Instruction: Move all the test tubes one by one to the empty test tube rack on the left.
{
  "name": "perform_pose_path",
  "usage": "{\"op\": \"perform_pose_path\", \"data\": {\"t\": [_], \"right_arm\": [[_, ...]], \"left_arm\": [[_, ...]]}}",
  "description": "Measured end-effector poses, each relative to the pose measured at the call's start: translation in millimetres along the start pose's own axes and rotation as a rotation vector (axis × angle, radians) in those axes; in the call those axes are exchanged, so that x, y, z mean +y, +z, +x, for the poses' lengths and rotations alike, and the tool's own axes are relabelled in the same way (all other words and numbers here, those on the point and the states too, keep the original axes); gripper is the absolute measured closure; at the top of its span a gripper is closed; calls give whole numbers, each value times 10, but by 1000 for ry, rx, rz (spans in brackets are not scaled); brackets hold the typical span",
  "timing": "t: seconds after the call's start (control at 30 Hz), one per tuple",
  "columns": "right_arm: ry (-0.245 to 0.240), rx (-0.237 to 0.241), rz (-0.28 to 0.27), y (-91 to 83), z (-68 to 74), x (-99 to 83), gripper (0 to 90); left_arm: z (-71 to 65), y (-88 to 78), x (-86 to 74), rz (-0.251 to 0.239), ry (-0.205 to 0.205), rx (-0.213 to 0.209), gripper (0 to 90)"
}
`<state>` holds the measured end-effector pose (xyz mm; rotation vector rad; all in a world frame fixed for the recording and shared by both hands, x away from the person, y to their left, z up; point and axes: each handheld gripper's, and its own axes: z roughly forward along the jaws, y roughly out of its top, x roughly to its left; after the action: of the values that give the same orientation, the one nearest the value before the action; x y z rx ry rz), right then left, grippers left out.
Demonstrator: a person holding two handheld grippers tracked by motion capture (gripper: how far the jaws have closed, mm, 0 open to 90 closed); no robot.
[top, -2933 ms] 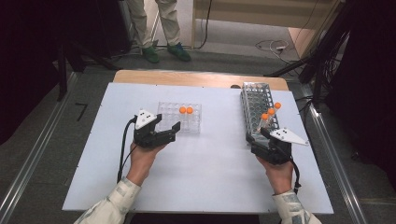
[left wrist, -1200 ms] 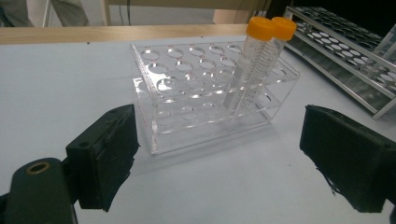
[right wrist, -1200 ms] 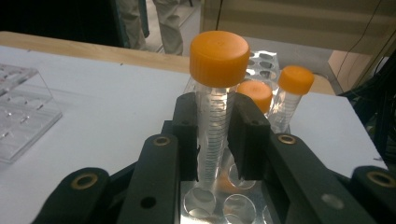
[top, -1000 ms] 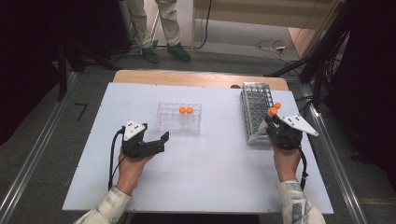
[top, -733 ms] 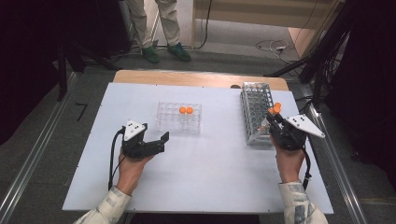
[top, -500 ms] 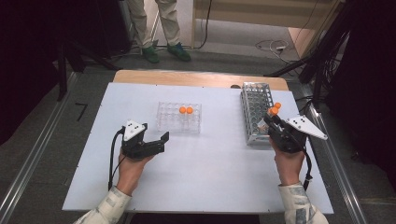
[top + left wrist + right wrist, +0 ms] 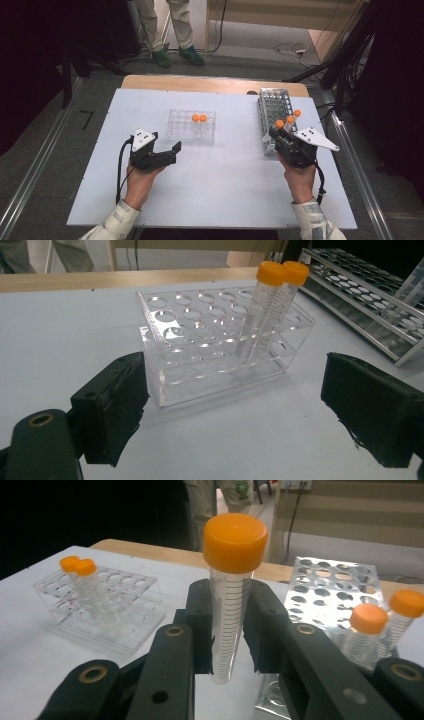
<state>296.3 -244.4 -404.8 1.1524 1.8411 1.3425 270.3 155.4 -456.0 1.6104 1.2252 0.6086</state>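
The right gripper is clamped on one clear tube with an orange screw cap, held upright between its two black jaws, just in front of the metal rack at the right of the white table. In the right gripper view the tube's side carries a printed scale of fine black graduation lines; any numerals beside them are too small to read, and no brand name or label can be made out on the tube or on either rack.

Count of tubes: five in all. One is in the right gripper, two more stand in the metal rack beside it (their orange caps show close together at the rack's near end), and two stand side by side, touching or nearly so, in the clear plastic rack near the table's middle.

The left gripper rests low on the table in front of the clear rack, its jaws spread wide with nothing between them. Two racks, two grippers. A person's legs, in green shoes, stand beyond the table's far edge.
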Motion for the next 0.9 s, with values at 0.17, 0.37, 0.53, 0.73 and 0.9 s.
{"op": "perform_pose_path", "data": {"t": [0.17, 0.37, 0.53, 0.73, 0.9], "right_arm": [[-10, 32, 12, 31, 112, -25, 720], [-42, 68, 42, 103, 261, -92, 720], [-48, 100, 64, 165, 356, -147, 720], [-71, 129, 81, 219, 479, -191, 720], [-83, 153, 92, 248, 555, -214, 720]], "left_arm": [[-19, -7, 6, -3, 1, -6, 115], [-45, -15, 12, -7, 7, -12, 115], [-78, -20, 15, -10, 8, -22, 116], [-118, -22, 19, -10, 11, -34, 119], [-158, -26, 32, -15, 14, -48, 120]]}}
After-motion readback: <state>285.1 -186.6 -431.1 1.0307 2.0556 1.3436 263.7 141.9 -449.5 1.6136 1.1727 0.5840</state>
